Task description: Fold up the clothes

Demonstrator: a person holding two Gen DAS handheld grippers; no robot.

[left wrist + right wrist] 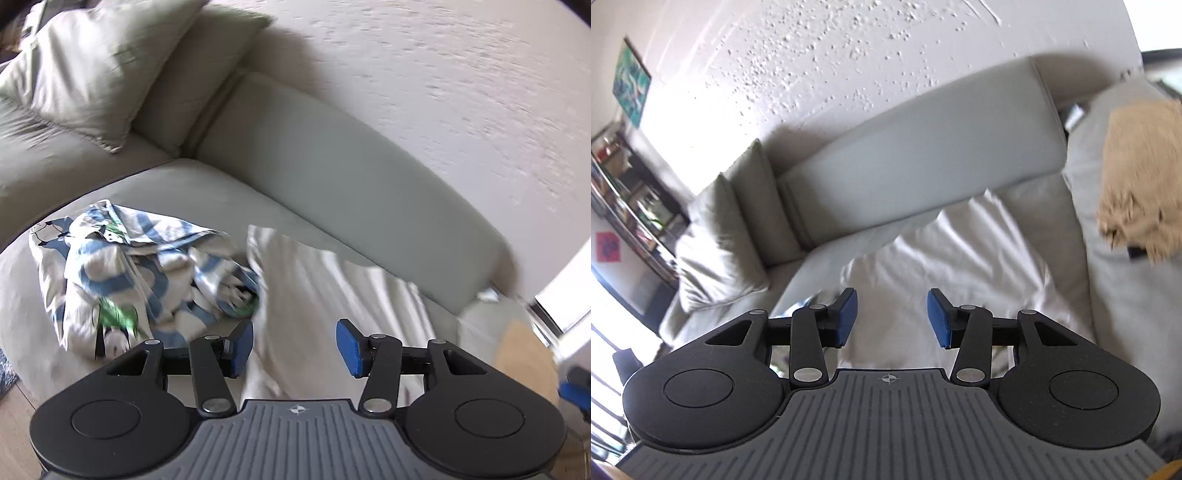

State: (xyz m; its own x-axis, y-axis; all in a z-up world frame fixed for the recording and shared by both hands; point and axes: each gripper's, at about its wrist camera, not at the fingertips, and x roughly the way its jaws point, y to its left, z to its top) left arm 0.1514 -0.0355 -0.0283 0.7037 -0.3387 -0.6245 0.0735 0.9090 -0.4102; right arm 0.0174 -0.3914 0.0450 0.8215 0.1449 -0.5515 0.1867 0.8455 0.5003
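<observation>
On the sofa seat: a white cloth [325, 295] lies spread flat with a few creases, reaching toward the backrest cushion [332, 177]; it sits under both grippers
Seat's left side: a crumpled blue-and-white printed garment [140, 273] sits in a heap, its edge touching the white cloth
Left gripper [294, 346]: jaws apart, blue pads facing each other with only air between; hovers above the white cloth, not gripping it
Right gripper [892, 319]: same deal, jaws apart and nothing pinched; white cloth shows through the gap below
Sofa's far left corner: a loose throw pillow [92, 70] leans there
Right armrest side: something tan and fuzzy [1141, 173] lies on it, too blurry to say what
Wall: a small teal picture [631, 83] hangs up left, above dark shelves [624, 192]
</observation>
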